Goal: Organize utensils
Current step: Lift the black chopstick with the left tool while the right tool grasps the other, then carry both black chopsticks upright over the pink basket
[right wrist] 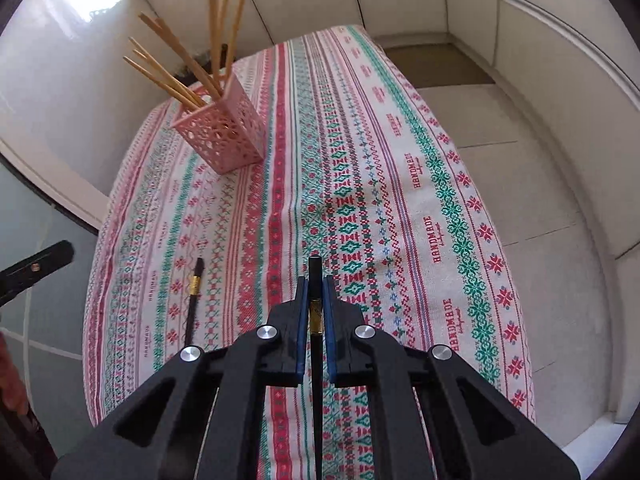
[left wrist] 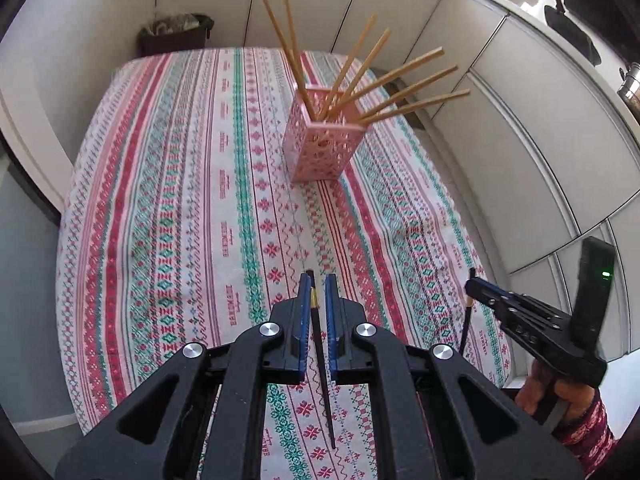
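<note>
Your left gripper [left wrist: 318,292] sits low over the near end of the table, jaws open only a little, with a black chopstick [left wrist: 321,360] lying in the gap between them. The stick rests close against the left blue pad and clear of the right one, so it sits between the jaws and is not pinched. From the other side you can see that same stick [right wrist: 193,296] flat on the patterned tablecloth [right wrist: 360,160], gold band partway along it.

Over to your right gripper [right wrist: 315,298] – jaws also narrowed, a second black chopstick [right wrist: 315,280] running straight down the slot, its gold band level with the blue pads [right wrist: 301,304]. Daylight shows on both sides of the stick, so whether the pads actually bite on it you cannot tell. In the left camera that gripper [left wrist: 474,286] shows at the right edge with the stick [left wrist: 466,320] angling down beside it.

Far up the table stands the pink holder [left wrist: 320,144], upright on the cloth – a perforated square cup. Inside it, a spray of bamboo chopsticks [left wrist: 360,64] fans out, some near vertical, the rest leaning to the right. Both black sticks are well apart from the holder, down at the near end
</note>
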{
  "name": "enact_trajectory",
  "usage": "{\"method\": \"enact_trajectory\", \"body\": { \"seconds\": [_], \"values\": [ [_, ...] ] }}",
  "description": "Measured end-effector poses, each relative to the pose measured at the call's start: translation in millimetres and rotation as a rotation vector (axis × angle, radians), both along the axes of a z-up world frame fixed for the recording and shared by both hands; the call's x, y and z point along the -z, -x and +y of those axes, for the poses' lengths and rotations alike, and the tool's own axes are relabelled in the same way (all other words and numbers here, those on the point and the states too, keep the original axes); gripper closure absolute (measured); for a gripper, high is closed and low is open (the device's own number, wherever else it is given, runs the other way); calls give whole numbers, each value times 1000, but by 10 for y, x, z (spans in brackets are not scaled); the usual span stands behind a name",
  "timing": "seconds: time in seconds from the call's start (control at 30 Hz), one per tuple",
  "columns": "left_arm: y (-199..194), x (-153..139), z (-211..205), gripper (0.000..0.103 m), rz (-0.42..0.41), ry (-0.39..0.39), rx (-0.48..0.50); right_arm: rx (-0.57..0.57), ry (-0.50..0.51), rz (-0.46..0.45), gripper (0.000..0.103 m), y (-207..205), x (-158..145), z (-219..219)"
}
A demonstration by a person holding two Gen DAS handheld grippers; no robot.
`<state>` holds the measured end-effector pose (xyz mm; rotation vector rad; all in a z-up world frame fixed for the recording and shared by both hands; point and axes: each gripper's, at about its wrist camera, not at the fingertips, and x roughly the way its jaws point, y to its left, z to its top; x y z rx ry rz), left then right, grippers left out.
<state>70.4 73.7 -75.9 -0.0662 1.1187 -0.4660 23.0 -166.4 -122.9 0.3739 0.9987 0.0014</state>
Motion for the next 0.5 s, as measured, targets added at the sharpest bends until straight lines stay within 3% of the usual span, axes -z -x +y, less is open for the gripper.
{"method": "enact_trajectory", "body": {
  "seconds": [0.07,0.17,0.27,0.3,0.5],
  "values": [
    [-120,279,-81,95,96,-35,-6,-1,-16,-14,96,23,-57,47],
    [-279,582,-243,93,173,-110,-26,3,-37,-23,96,22,-79,50],
    [-429,763,-397,81,239,-120,-27,5,-47,-28,96,26,-73,12],
    [-473,813,-445,74,256,-124,-28,5,-53,-27,96,34,-66,-4],
    [-674,1019,-639,73,273,-239,-52,-3,-57,-32,96,57,-50,-97]
  ]
}}
